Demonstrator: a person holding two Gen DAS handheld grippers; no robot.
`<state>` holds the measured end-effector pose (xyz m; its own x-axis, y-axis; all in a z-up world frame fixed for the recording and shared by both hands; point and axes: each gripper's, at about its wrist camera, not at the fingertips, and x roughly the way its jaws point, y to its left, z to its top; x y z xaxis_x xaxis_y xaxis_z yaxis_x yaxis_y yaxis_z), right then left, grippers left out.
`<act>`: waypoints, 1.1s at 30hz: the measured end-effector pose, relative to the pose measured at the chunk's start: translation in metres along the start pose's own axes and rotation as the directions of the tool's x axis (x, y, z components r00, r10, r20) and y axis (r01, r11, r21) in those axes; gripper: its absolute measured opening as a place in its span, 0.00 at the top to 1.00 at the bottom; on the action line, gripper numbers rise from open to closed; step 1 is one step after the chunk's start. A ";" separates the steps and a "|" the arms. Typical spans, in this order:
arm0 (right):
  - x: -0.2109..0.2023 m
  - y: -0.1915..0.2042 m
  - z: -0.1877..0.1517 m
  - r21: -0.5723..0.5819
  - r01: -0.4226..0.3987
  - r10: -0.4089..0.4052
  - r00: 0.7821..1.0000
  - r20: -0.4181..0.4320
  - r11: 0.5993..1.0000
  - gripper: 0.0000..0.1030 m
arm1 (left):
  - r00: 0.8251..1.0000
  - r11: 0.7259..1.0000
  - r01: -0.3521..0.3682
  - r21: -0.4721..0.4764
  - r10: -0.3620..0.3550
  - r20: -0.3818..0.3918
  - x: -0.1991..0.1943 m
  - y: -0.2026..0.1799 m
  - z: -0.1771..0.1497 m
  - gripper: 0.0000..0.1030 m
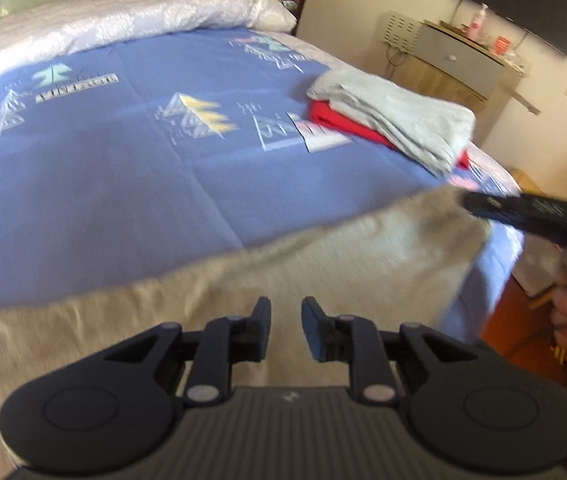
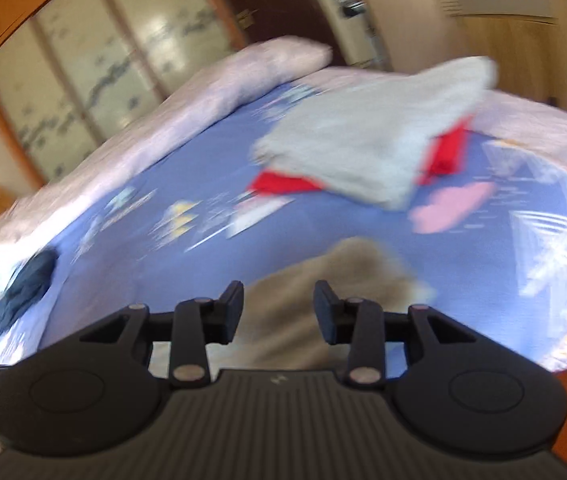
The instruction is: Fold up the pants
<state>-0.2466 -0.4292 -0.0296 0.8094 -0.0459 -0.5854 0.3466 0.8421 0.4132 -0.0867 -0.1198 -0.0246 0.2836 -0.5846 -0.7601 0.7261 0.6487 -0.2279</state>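
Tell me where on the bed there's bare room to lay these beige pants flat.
The broad blue quilt between the white pillow roll and the beige pants is bare. It is crowded at the right edge, where the grey folded garment sits on the red one. A dark garment lies at the far-left edge.

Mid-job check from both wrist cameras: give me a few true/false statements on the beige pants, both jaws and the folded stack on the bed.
1. The left gripper has its jaws open, with nothing between them. True.
2. The right gripper is clamped on the beige pants. False: its jaws stand apart, the pants only lying ahead of them.
3. A grey garment lies on top of a red garment on the blue bedspread. True.
4. The beige pants sit on that folded stack. False: they lie apart from it, at the near edge of the bed.
5. A dark blue garment lies near the bed's far left side in the right wrist view. True.
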 end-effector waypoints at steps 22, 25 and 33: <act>0.019 -0.011 -0.012 0.141 0.041 -0.034 0.998 -0.050 0.989 0.81 | 0.987 0.966 -0.048 -0.255 0.085 0.135 -0.078 0.066 -0.056 0.74; 0.006 0.012 -0.013 0.082 -0.022 0.025 0.999 -0.036 0.996 0.79 | 0.960 0.919 -0.119 -0.375 0.202 0.191 -0.121 0.111 -0.068 0.74; 0.018 0.079 -0.026 -0.012 -0.161 0.159 0.981 -0.112 0.987 0.78 | 0.856 0.683 -0.235 -0.691 0.482 0.186 -0.205 0.218 -0.136 0.74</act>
<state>-0.2170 -0.3492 -0.0250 0.7958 0.1490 -0.5870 0.2057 0.8451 0.4934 -0.0718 0.2078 -0.0017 0.7095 -0.2781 -0.6476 -0.0033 0.9175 -0.3976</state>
